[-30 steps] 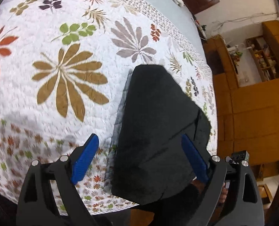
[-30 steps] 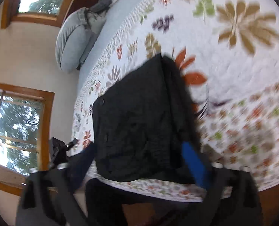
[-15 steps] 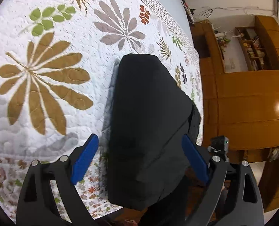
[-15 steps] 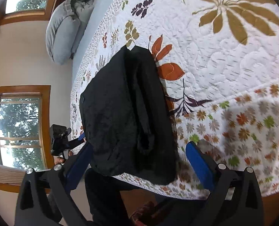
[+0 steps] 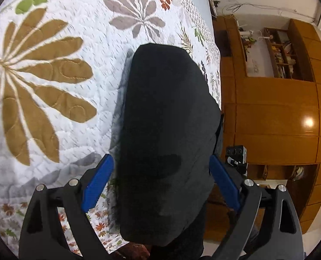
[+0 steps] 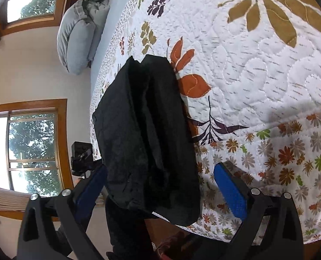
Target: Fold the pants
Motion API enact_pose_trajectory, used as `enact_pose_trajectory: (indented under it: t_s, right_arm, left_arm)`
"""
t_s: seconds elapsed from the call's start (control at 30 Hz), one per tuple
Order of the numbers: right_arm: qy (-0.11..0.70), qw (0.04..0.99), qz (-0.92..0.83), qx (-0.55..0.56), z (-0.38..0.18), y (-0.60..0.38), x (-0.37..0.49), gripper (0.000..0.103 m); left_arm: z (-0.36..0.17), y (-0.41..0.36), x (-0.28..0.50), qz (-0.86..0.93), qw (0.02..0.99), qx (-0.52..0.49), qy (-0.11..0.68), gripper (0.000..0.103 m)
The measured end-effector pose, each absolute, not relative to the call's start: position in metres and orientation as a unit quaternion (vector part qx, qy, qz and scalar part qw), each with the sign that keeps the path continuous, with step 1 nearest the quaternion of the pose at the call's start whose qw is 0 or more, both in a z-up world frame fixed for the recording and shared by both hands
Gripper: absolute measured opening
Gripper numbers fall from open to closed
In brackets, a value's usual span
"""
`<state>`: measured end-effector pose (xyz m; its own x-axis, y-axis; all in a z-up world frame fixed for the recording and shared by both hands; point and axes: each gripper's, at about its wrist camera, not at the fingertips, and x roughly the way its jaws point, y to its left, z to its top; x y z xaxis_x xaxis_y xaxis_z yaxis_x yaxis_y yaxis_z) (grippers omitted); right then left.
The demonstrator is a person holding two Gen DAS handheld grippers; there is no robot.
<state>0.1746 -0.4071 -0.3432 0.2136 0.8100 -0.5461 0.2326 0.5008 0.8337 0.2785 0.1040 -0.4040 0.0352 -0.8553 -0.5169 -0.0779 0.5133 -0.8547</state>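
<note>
I see the folded black woven pants (image 5: 166,134), a soft matte bundle, lying between the wide-spread blue-padded fingers of my left gripper (image 5: 161,182) and right gripper (image 6: 160,184), unclamped, on the white stitched leaf-print quilt (image 5: 58,99) near its edge.

Open quilt (image 5: 52,112) beside the pants (image 5: 166,130), seemingly unobstructed.
</note>
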Motion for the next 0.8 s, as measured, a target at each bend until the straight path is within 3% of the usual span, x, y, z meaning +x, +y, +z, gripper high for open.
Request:
enact_pose_trajectory:
  t_s: [0.8]
  right_arm:
    - [0.587, 0.619, 0.272, 0.445, -0.359, -0.378, 0.208, 0.1]
  left_arm:
    - [-0.422, 0.088, 0.283, -0.331, 0.592, -0.403, 0.615, 0.09]
